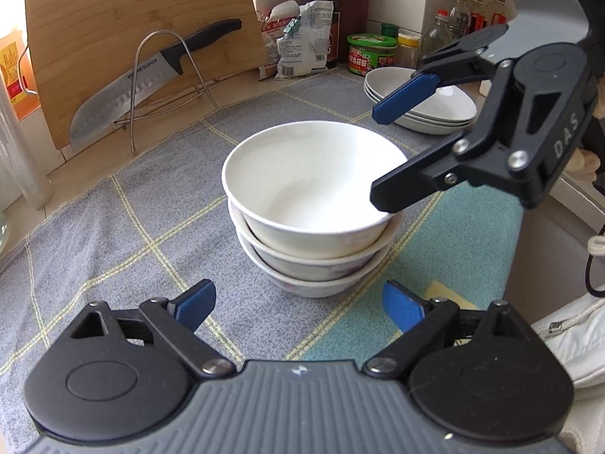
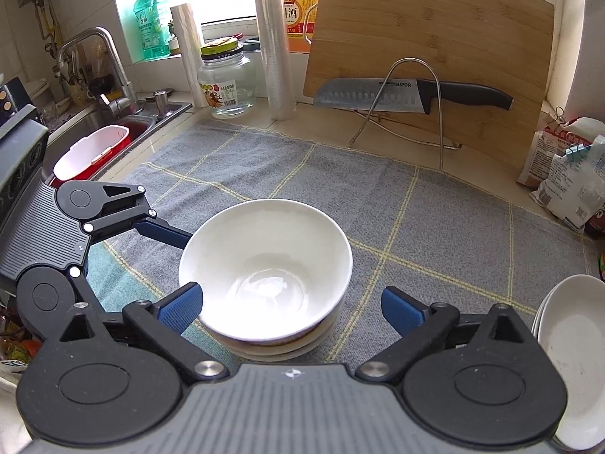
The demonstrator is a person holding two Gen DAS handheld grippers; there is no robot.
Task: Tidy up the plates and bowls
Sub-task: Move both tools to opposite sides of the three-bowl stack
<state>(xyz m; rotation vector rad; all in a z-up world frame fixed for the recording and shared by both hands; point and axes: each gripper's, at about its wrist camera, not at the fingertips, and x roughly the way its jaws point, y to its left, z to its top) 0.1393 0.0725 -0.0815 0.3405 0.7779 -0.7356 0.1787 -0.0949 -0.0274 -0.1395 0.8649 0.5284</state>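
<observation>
Item one: a stack of three white bowls (image 1: 314,204) standing on the grey checked cloth (image 1: 113,234) that covers the counter (image 2: 264,121), about mid-cloth; item two: a stack of white plates (image 1: 423,106) near the cloth's far corner, by the jars and bottles. My left gripper (image 1: 298,308) is spread wide just short of the bowls, holding nothing. My right gripper (image 2: 289,308) is likewise spread, one finger beside the top bowl's rim, nothing pinched; a knife (image 2: 408,92) rests on a wire rack against the cutting board (image 2: 435,38) at the back edge.
</observation>
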